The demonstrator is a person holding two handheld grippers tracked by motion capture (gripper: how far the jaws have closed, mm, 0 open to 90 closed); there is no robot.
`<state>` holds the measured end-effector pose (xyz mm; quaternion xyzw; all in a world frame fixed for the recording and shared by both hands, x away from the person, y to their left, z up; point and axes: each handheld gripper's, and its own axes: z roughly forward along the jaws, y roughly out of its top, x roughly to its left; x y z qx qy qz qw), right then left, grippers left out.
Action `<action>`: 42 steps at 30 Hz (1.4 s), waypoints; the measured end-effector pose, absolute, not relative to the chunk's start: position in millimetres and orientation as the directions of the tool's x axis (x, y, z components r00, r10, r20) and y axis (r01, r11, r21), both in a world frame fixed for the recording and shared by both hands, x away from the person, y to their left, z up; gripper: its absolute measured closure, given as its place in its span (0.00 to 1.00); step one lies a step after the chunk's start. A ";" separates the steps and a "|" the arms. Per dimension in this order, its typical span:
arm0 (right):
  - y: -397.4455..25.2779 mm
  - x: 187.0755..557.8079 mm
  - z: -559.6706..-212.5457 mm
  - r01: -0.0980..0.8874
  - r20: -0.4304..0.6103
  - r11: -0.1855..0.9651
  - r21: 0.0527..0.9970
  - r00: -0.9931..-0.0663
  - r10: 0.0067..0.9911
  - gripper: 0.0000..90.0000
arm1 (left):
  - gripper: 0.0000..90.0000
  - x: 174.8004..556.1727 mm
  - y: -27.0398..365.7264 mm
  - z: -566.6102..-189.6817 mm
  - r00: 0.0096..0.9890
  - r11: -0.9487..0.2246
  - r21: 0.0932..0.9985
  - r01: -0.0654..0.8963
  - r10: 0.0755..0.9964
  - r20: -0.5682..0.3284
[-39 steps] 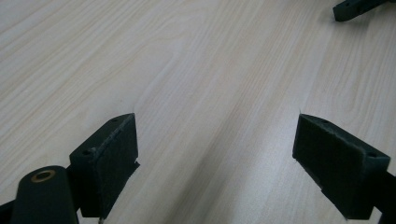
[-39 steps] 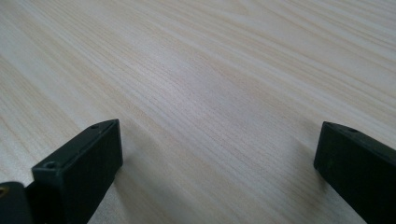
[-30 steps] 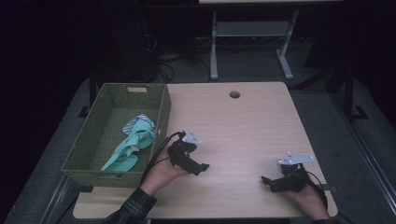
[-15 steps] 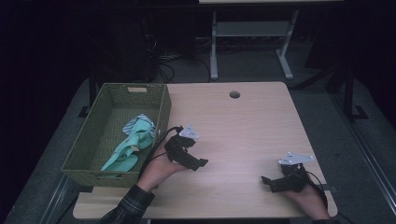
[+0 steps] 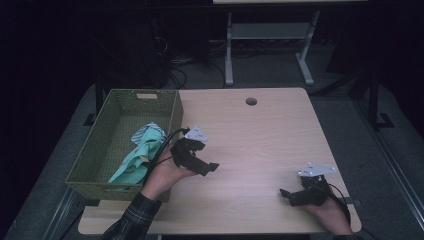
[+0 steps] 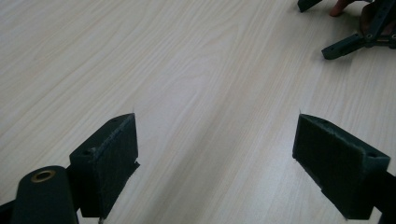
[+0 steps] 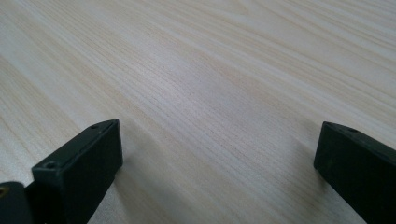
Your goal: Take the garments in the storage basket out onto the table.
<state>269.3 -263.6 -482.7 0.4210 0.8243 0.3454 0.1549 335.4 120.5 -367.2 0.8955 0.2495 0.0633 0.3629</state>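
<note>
Bare table (image 5: 250, 145) between left gripper (image 5: 212, 167) and right gripper (image 5: 284, 194); basket (image 5: 175, 112) wall blocks left side.

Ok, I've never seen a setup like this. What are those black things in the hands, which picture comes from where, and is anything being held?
A person sits at a wooden table and holds a hand-operated gripper in each hand. The high view looks down from above: the left gripper sits near the green basket, and the right gripper lies near the table's front right corner. The other two pictures come from cameras riding on the grippers. The black blocks at the bottom are each gripper's own fingers, spread wide with bare wood between them. So both are open and hold nothing. A teal cloth lies crumpled in the basket, which stands at the table's left edge.
</note>
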 end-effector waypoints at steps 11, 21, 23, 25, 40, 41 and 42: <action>-263.6 269.3 -482.7 0.587 0.036 0.407 0.700 -0.597 0.801 0.01 | 0.15 339.6 136.5 -355.0 0.865 -0.598 0.699 0.392 0.499 -0.058; -263.7 269.5 -482.8 0.584 0.032 0.408 0.702 -0.598 0.801 0.01 | 0.15 341.0 150.4 -351.3 0.853 -0.575 0.708 0.409 0.516 -0.073; -263.7 269.5 -482.8 0.584 0.033 0.409 0.702 -0.599 0.800 0.01 | 0.15 341.5 152.4 -350.6 0.857 -0.585 0.704 0.403 0.510 -0.066; -263.7 269.5 -482.8 0.584 0.033 0.409 0.702 -0.599 0.800 0.01 | 0.15 341.2 153.4 -350.3 0.858 -0.586 0.704 0.402 0.510 -0.065; -263.7 269.5 -482.8 0.584 0.033 0.408 0.702 -0.599 0.800 0.01 | 0.16 342.7 172.1 -342.0 0.841 -0.574 0.708 0.412 0.539 -0.053; -263.8 269.5 -482.8 0.583 0.032 0.409 0.702 -0.600 0.800 0.01 | 0.16 342.9 174.1 -341.1 0.838 -0.571 0.710 0.412 0.543 -0.050; -263.9 269.6 -482.8 0.583 0.032 0.410 0.702 -0.600 0.799 0.01 | 0.16 342.8 175.1 -340.7 0.837 -0.568 0.712 0.413 0.545 -0.051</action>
